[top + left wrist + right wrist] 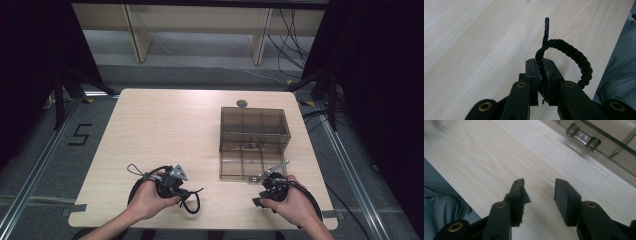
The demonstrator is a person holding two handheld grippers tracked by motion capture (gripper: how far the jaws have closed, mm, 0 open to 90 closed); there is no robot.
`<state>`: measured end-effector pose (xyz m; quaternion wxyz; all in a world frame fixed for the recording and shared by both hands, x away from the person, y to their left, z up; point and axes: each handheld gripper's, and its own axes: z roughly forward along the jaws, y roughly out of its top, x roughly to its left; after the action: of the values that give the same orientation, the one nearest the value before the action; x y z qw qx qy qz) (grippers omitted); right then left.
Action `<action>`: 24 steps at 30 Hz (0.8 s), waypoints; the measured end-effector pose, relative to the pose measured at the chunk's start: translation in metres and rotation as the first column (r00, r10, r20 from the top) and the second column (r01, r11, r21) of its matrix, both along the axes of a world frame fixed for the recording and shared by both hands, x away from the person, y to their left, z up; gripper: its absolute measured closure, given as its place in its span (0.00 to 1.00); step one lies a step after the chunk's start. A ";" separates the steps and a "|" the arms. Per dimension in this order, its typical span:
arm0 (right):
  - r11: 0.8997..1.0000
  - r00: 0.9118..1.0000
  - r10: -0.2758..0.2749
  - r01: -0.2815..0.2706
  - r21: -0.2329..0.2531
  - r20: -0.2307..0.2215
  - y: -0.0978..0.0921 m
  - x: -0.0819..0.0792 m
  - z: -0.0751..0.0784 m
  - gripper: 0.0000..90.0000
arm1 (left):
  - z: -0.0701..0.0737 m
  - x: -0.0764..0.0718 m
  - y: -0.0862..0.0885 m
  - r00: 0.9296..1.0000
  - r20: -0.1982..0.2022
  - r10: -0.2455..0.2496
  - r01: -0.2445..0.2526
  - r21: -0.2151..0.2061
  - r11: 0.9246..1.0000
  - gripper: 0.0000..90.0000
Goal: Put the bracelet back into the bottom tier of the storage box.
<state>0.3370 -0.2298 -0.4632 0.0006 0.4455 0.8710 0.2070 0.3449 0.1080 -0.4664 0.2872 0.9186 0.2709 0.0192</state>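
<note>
Jaws of left gripper (541, 65) clench a black braided cord (574, 53) — right gripper (539, 188) jaws released.

Braided cord (576, 56): black, with a glossy black tip bearing faint pale print. Left gripper (541, 72) and right gripper (539, 195): matte black, brass-coloured pivot rings. Table (165, 130): pale wood grain. Compartment box (254, 142): smoky translucent brown. Floor (45, 165): grey

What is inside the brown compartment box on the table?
The brown compartment box looks mostly empty; a small item sits near its middle hinge line, too small to identify. The tinted lid obscures the rear compartments.
</note>
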 end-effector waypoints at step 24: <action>0.986 0.992 0.103 -0.111 0.127 0.070 0.074 0.000 0.035 0.74 | 0.016 -0.010 -0.003 0.995 0.099 -0.029 0.037 -0.073 0.997 0.92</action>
<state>0.3365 -0.1563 -0.4287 -0.0121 0.3903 0.8778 0.2774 0.3353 0.1046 -0.4500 0.3345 0.9095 0.2419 0.0493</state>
